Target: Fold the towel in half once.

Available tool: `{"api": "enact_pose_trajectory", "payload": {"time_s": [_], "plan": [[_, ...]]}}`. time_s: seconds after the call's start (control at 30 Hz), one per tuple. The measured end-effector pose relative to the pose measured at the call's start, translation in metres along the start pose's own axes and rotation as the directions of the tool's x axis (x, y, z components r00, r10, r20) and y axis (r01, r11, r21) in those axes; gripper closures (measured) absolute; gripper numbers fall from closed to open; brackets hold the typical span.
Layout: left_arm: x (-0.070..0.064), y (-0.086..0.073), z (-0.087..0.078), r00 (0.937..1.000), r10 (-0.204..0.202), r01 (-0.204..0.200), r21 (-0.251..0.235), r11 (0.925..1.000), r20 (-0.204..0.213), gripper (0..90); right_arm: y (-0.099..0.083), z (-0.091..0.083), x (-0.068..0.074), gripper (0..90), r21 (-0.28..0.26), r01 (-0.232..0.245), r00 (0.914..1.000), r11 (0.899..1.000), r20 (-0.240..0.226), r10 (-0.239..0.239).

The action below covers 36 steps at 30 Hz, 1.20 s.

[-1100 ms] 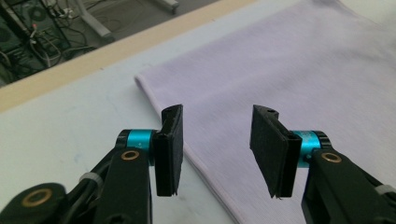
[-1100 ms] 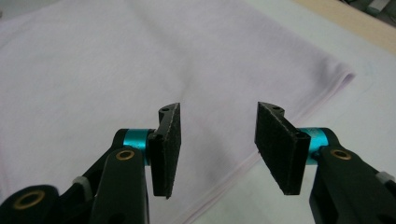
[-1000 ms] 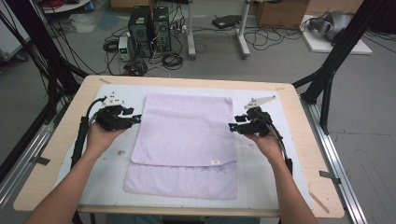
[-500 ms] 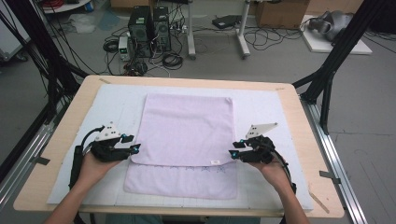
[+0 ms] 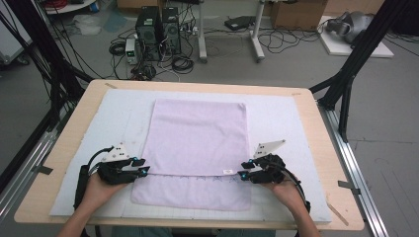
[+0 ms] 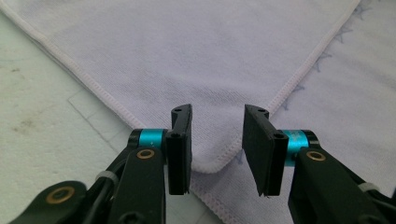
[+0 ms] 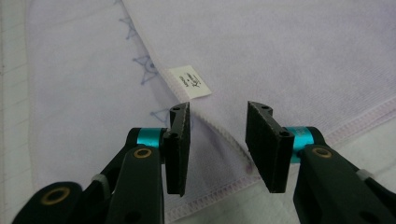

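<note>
A pale wooden table [image 5: 316, 128] carries a white mat [image 5: 276, 118], with computer towers [image 5: 158, 24] and tangled cables [image 5: 183, 61] on the grey floor beyond. The lilac towel [image 5: 197, 138] lies folded mid-mat, its top layer stopping short of the near edge. Left gripper [image 5: 141, 166] and right gripper [image 5: 242, 169] sit at the fold's corners, jaws parted, gripping nothing. A small white tag [image 7: 189, 82] carries print too tiny to read.
</note>
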<state>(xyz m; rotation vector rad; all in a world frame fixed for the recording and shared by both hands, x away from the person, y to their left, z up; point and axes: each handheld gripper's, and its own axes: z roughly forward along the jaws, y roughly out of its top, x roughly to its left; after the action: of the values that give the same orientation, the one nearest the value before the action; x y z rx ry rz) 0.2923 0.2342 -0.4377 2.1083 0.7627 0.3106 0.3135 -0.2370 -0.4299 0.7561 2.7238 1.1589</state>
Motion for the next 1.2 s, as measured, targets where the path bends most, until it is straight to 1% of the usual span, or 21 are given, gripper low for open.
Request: {"api": "enact_pose_trajectory", "payload": {"time_s": [0.07,0.17,0.23,0.27,0.37,0.4,0.67,0.8,0.93,1.03,1.1,1.13,1.2], "plan": [[-0.001,-0.001,0.002,1.0000,0.008,-0.008,0.017,0.9998,0.005,67.5,-0.001,0.004,0.000,66.3,0.020,0.008,1.0000,1.000,0.001,-0.008],[-0.003,-0.002,0.005,0.9996,0.026,-0.026,0.041,0.9988,0.005,77.7,-0.002,0.006,0.002,77.8,0.031,0.023,0.9997,0.999,0.001,-0.023],[-0.004,-0.003,0.006,0.9995,0.032,-0.032,0.044,0.9985,0.001,81.8,-0.001,0.006,0.002,83.8,0.029,0.030,0.9995,0.999,0.005,-0.030],[-0.004,-0.003,0.006,0.9994,0.035,-0.035,0.045,0.9984,-0.001,83.6,0.000,0.006,0.001,85.9,0.030,0.025,0.9997,0.999,-0.006,-0.025],[-0.004,-0.003,0.006,0.9995,0.032,-0.031,0.042,0.9986,-0.010,85.9,0.001,0.005,0.000,87.0,0.032,0.015,0.9997,0.999,-0.018,-0.014],[-0.004,-0.002,0.005,0.9991,0.040,-0.039,0.042,0.9983,-0.014,86.3,0.001,0.005,0.000,87.1,0.031,0.015,0.9997,0.999,-0.018,-0.014],[-0.004,0.004,-0.011,0.9992,0.028,-0.028,-0.011,0.9995,-0.030,86.7,0.006,-0.010,0.004,87.2,-0.024,0.012,0.9996,1.000,-0.027,-0.013],[-0.007,0.006,-0.019,0.9982,0.045,-0.045,-0.007,0.9990,-0.039,86.7,0.009,-0.017,0.008,87.2,-0.036,0.024,0.9986,0.999,-0.046,-0.026],[-0.016,0.005,-0.032,0.9985,0.041,-0.042,-0.036,0.9985,-0.037,86.7,0.008,-0.026,0.017,87.2,-0.060,0.029,0.9976,0.998,-0.061,-0.033],[-0.028,0.001,-0.044,0.9979,0.055,-0.057,-0.052,0.9970,-0.035,86.7,0.005,-0.035,0.029,87.2,-0.085,0.047,0.9964,0.995,-0.066,-0.053],[-0.038,-0.003,-0.050,0.9974,0.067,-0.068,-0.052,0.9963,-0.027,86.7,0.002,-0.042,0.038,87.2,-0.091,0.058,0.9954,0.994,-0.071,-0.064],[-0.043,-0.005,-0.052,0.9967,0.077,-0.078,-0.049,0.9957,-0.024,86.7,0.000,-0.045,0.043,87.2,-0.088,0.070,0.9945,0.994,-0.072,-0.077],[-0.052,-0.010,-0.055,0.9957,0.091,-0.091,-0.038,0.9951,-0.021,86.6,-0.005,-0.049,0.052,87.3,-0.092,0.078,0.9936,0.993,-0.075,-0.085]]}}
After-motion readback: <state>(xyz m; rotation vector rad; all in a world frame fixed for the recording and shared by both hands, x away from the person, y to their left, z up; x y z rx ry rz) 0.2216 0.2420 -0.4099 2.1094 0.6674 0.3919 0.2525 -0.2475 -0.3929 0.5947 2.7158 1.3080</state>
